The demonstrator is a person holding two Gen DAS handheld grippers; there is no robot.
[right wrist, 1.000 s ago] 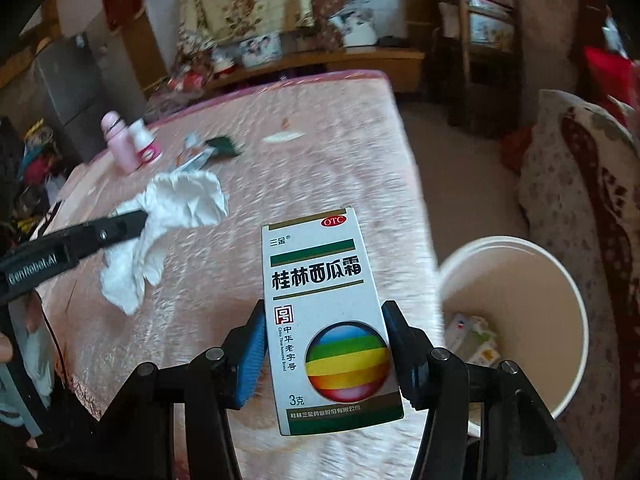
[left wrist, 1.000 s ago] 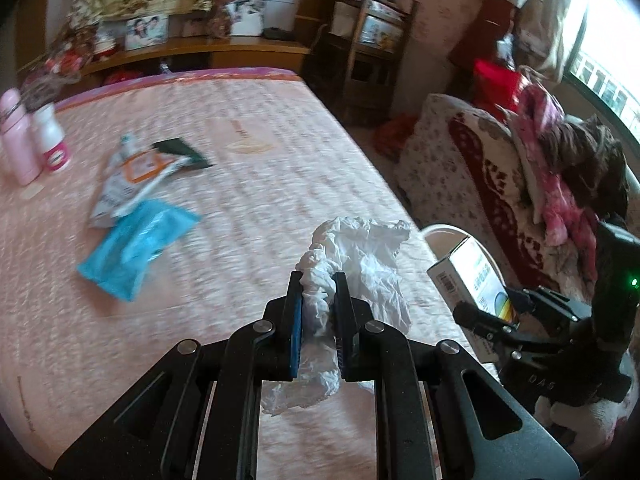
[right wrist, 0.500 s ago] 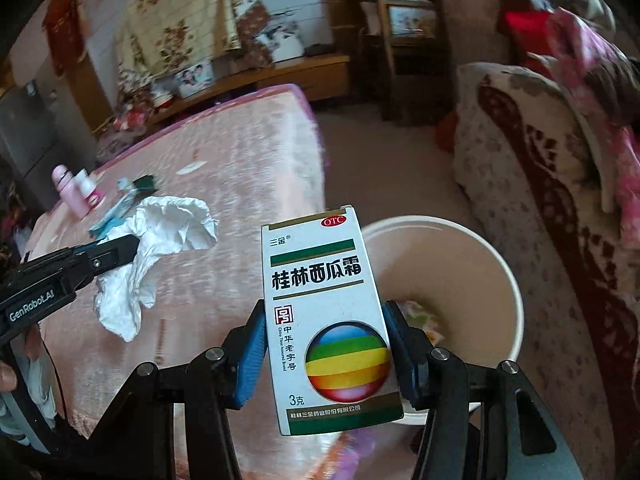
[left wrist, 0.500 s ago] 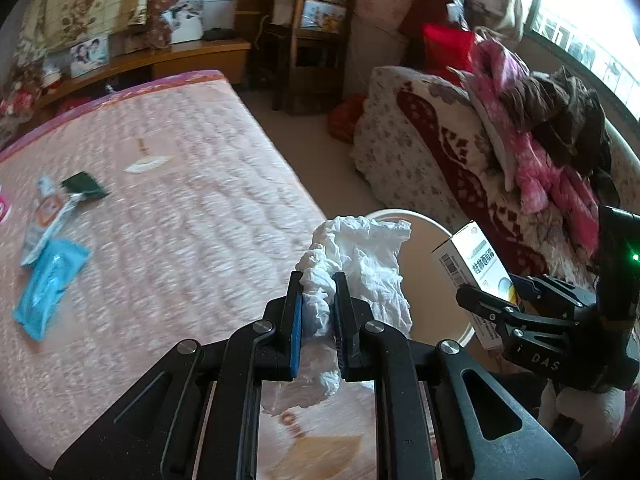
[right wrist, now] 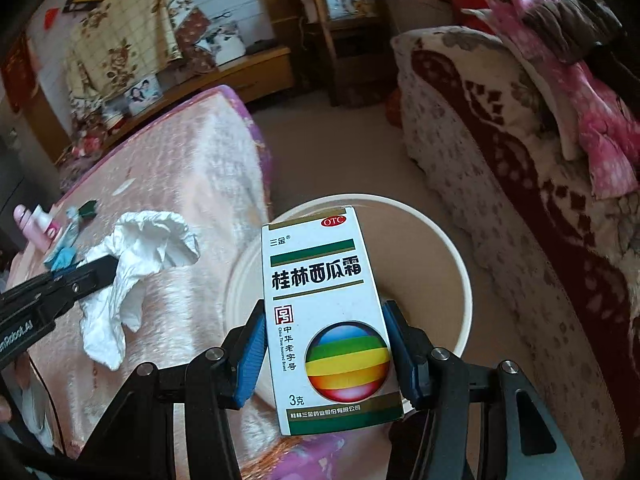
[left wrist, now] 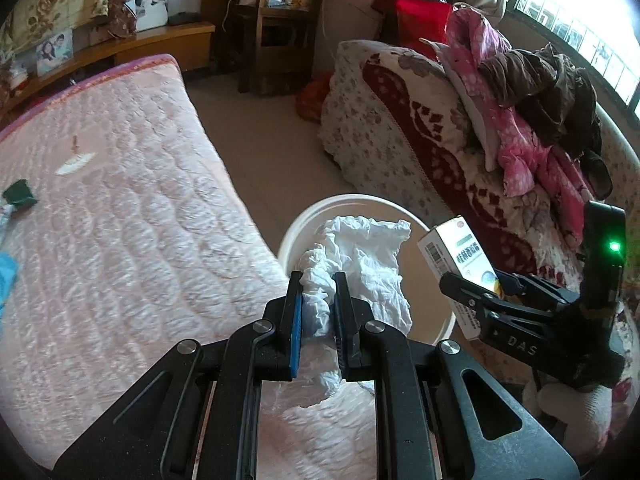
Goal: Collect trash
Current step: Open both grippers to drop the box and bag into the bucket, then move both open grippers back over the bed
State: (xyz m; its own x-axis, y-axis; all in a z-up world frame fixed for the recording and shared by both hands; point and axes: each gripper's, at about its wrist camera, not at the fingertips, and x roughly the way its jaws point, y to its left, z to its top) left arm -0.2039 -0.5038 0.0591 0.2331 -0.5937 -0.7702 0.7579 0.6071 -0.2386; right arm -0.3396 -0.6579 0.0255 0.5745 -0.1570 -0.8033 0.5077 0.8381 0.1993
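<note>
At the far left of the pink quilted bed [left wrist: 120, 240] lie leftovers: a blue packet [left wrist: 7, 276] cut by the frame edge, a dark green wrapper [left wrist: 18, 194] and a white scrap [left wrist: 76, 164]. In the right wrist view a pink bottle [right wrist: 28, 226] stands beyond them, though that corner is too small to read well. Further right, the left hand-held gripper [left wrist: 318, 312] pinches a crumpled white tissue [left wrist: 360, 264] between its blue pads, jaws nearly together, the loose paper hanging just over the near rim of the white trash bin [left wrist: 360, 200] that stands on the floor beside the bed. Right again, the right hand-held gripper [right wrist: 324, 356] clamps a white medicine box [right wrist: 320, 280] upright by its two sides, held above the bin's open mouth. At the far right, a floral sofa [left wrist: 400, 112] carries heaped pink and brown clothes [left wrist: 520, 100].
</note>
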